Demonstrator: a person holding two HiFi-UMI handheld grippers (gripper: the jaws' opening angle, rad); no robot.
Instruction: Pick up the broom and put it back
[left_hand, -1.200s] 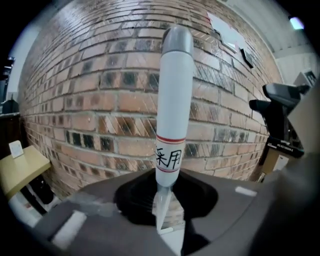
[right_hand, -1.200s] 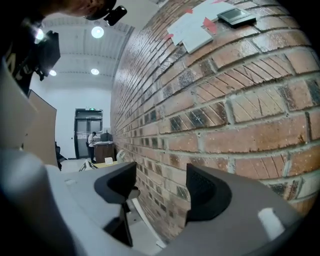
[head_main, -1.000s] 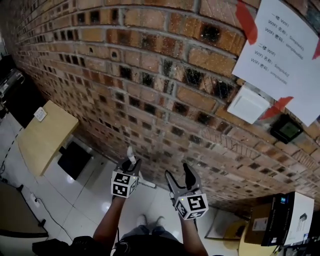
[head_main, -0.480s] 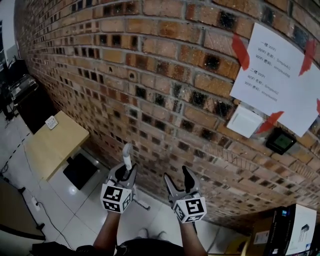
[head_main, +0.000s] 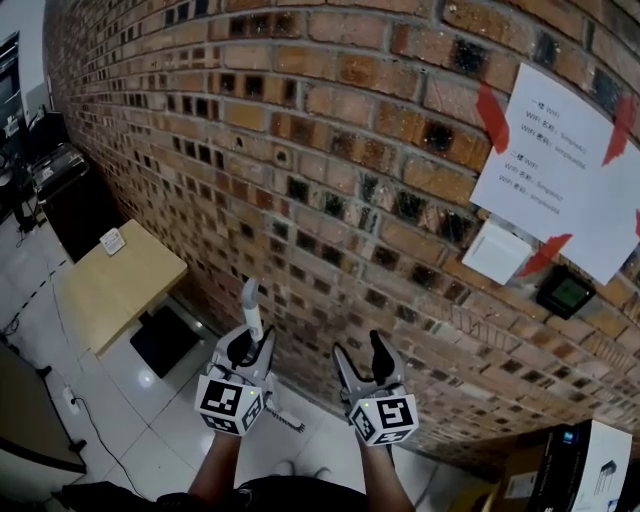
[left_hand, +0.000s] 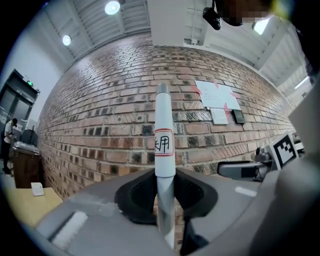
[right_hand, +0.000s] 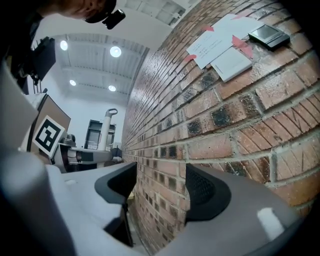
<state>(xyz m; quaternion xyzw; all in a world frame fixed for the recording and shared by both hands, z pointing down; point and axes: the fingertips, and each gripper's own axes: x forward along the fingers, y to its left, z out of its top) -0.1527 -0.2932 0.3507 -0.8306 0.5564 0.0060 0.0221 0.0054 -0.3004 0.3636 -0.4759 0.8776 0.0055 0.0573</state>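
A pale wooden surface sits low at the left, against a brick wall that fills most of the head view. Right of it, the left gripper is clamped on the broom, whose white handle with a grey tip and a red-edged label stands upright between the jaws just in front of the wall. Further right, the right gripper holds nothing, with only brick showing between its parted jaws, and a taped paper notice hangs high on the wall at the far right.
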